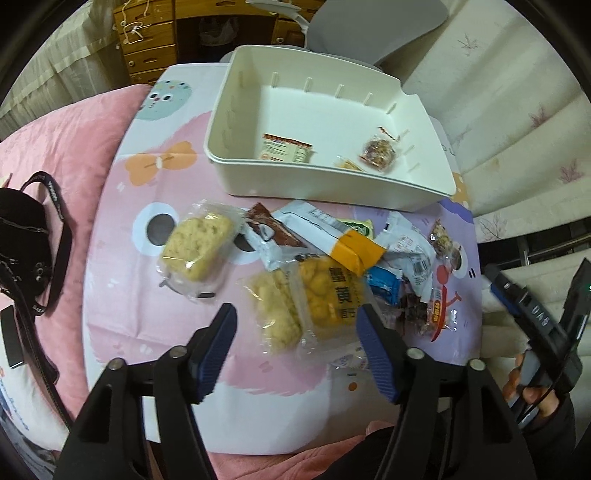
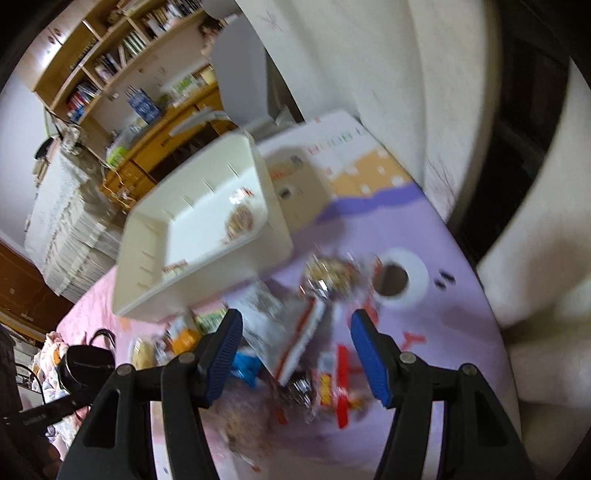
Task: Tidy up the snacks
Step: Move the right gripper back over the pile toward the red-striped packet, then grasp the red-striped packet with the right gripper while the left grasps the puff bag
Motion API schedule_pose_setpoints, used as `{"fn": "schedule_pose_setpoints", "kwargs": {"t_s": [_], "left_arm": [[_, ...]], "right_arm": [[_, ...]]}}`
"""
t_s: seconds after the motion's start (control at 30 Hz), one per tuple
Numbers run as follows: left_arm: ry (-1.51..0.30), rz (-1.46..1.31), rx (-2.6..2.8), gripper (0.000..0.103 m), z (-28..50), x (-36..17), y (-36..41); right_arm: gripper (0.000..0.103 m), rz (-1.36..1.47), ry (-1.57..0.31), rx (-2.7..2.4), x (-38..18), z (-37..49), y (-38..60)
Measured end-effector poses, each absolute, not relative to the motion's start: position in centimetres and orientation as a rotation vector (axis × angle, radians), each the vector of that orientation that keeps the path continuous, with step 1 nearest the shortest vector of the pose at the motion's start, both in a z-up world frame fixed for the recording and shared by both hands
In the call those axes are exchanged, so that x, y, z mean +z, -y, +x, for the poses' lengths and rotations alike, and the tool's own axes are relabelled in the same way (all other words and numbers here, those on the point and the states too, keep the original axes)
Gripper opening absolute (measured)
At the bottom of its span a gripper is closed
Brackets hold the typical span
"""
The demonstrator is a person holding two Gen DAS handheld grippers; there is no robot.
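Note:
A white bin (image 1: 314, 181) stands at the far side of a pink and purple cartoon cloth, with three small packets in it, among them a nut packet (image 1: 378, 151). In front of it lies a heap of snacks: a pale cracker packet (image 1: 197, 251), a yellow puff packet (image 1: 325, 302), an orange-and-white packet (image 1: 354, 251). My left gripper (image 1: 297, 328) is open, its blue pads either side of the yellow puff packet without touching it. The right wrist view is blurred. My right gripper (image 2: 295, 332) is open above a white packet with a red stripe (image 2: 288, 332) and a red-and-yellow packet (image 2: 340, 387), beside the bin (image 2: 147, 295).
A black bag with a strap (image 1: 22, 240) lies on pink bedding (image 1: 55, 147) to the left. A person's hand (image 1: 532, 391) holds the other gripper at the right edge. Wooden drawers (image 1: 147, 48) and a grey chair (image 1: 369, 26) stand behind the bin; cream cushions lie to the right.

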State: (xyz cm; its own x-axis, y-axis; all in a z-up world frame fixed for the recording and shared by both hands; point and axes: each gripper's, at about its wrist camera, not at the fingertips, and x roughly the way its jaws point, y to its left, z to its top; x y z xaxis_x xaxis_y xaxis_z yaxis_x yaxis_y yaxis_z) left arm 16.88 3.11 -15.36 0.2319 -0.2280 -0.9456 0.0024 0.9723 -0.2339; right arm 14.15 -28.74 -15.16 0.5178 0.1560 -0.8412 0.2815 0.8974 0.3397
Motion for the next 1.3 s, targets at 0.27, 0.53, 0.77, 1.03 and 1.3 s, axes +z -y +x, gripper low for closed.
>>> {"fn": "schedule_pose_setpoints", "kwargs": {"t_s": [0.27, 0.53, 0.77, 1.03, 1.3], "left_arm": [[-1.414, -0.229, -0.162, 0.079, 16.6, -19.2, -0.8], [-1.504, -0.262, -0.103, 0.08, 17.2, -22.8, 1.0], [-1.55, -0.283, -0.041, 0.081, 18.5, -25.0, 1.9], [-1.568, -0.286, 0.015, 0.084, 20.5, -26.3, 3.4], [-1.581, -0.285, 0.055, 0.085, 21.9, -27.2, 3.5]], "right_arm": [[0.065, 0.447, -1.174, -0.077, -18.6, 12.5, 28.0], [0.079, 0.364, -1.284, -0.002, -20.9, 12.8, 25.7], [0.087, 0.287, -1.382, 0.035, -22.8, 13.9, 24.4], [0.092, 0.177, -1.388, 0.063, -23.1, 15.7, 23.3], [0.092, 0.09, -1.45, 0.068, -24.6, 17.1, 22.0]]}}
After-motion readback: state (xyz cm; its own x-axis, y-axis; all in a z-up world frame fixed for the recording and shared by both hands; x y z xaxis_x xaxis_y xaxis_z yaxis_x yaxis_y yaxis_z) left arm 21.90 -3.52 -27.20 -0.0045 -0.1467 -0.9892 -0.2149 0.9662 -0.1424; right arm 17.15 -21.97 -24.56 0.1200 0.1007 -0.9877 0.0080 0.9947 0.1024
